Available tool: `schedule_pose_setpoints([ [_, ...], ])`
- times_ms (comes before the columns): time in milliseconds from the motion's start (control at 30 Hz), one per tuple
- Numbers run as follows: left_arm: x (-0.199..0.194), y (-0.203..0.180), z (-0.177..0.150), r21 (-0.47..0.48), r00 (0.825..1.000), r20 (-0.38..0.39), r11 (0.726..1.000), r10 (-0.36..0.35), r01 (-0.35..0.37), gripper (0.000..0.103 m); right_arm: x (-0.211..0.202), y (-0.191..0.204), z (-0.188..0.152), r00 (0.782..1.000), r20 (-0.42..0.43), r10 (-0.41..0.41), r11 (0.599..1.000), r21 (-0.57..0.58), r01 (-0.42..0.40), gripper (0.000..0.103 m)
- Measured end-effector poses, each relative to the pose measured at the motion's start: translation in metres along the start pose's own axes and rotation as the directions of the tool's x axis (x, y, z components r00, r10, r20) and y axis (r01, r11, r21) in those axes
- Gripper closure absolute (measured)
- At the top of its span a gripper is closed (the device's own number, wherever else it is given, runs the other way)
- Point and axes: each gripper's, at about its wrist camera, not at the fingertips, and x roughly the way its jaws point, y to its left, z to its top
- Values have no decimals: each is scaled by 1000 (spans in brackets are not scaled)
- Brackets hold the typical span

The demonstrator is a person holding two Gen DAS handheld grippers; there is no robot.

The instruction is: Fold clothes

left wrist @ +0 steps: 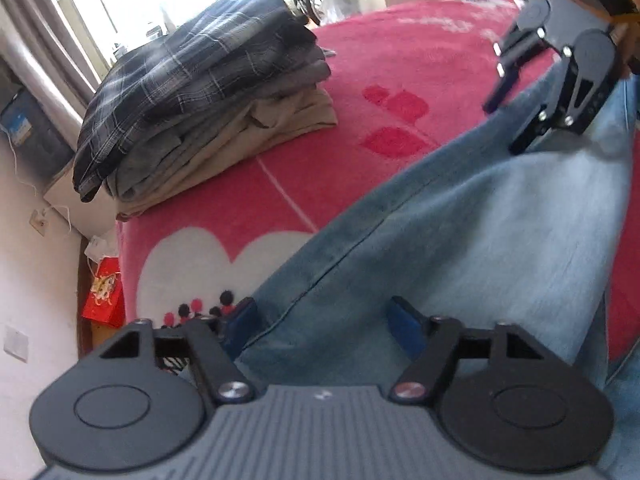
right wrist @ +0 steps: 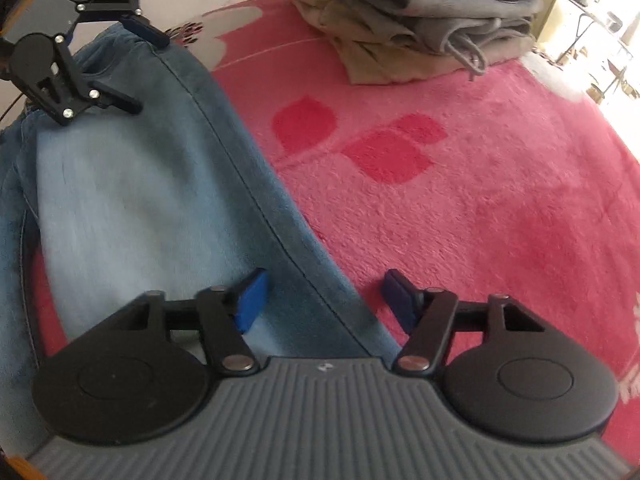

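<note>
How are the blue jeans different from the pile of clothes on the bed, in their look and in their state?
The jeans are one light blue garment, spread out long and flat; the pile is several garments, folded and stacked. The jeans lie between the open left tool and the open right tool; the pile sits apart, with no tool near it. The pile is grey, tan and dark checked, not blue. Both rest on the pink blanket.

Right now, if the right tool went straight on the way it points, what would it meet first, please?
Probably the jeans: their seamed edge lies between the open fingers of the right tool. Beyond that there is only the pink blanket, though depth is unclear.
</note>
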Motion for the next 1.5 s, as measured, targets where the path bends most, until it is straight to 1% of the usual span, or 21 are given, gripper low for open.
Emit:
schedule_pose_setpoints([
  [33,0,0,-1,-1,1000,9,1000,6,-6,61,-1,2,1,1000,6,-11,1000,-12,11,91],
  [67,-1,-1,-2,2,1000,20,1000,20,-20,69,-1,4,3,1000,12,-22,999,-24,22,92],
  [133,-4,-3,2,-3,998,29,999,54,-54,95,-3,7,5,999,25,-43,998,-47,44,96],
  [167,-7,-2,2,-12,997,33,998,65,-65,98,-4,9,7,998,31,-54,997,-59,55,97],
  [267,-14,1,3,-35,992,44,993,115,-113,103,-6,14,11,995,52,-85,992,-94,89,97],
  [367,-7,5,2,-53,986,13,985,164,-163,102,-8,20,15,991,73,-115,984,-127,124,97],
  [533,3,0,-3,-44,978,-17,977,206,-206,101,38,32,6,974,43,-222,952,-204,226,97],
  [667,10,-10,-5,17,967,-16,967,256,-255,96,51,25,-7,970,77,-232,968,-83,238,94],
  [733,11,-12,-6,36,961,-13,961,276,-275,92,41,10,-9,971,99,-216,976,23,215,74],
  [833,10,-6,-4,-1,954,-20,954,300,-300,87,16,-25,-17,975,162,-150,963,249,106,63],
  [900,5,-1,-3,-42,954,-21,953,298,-299,82,-7,-48,-25,960,228,-161,907,417,53,62],
  [967,-2,1,0,-80,969,-9,966,245,-245,65,-30,-63,-34,941,299,-155,844,535,-31,62],
  [1000,-5,1,1,-89,979,-1,975,205,-204,50,-42,-66,-39,931,335,-144,818,571,-79,62],
  [1033,-5,0,3,-78,985,4,982,173,-172,40,-53,-68,-43,919,371,-136,788,602,-127,62],
  [1167,6,-4,7,-3,990,-18,990,140,-140,24,-93,-53,-66,880,462,-108,736,632,-242,62],
  [1233,12,7,8,-56,994,-40,993,105,-107,13,-110,-41,-79,870,484,-97,718,639,-276,62],
  [1300,16,17,8,-115,997,-56,991,56,-62,19,-124,-28,-93,866,490,-97,703,650,-289,62],
  [1333,17,20,7,-140,998,-58,990,27,-35,32,-130,-22,-102,868,486,-102,692,662,-290,62],
  [1367,18,22,6,-164,998,-60,986,-1,-9,39,-134,-17,-111,873,475,-111,684,674,-279,62],
  [1433,15,13,6,-117,998,-54,992,30,-37,62,-142,-7,-128,886,443,-133,674,696,-248,62],
  [1500,16,4,8,-65,995,-54,994,80,-84,68,-140,3,-138,911,385,-149,676,712,-191,62],
])
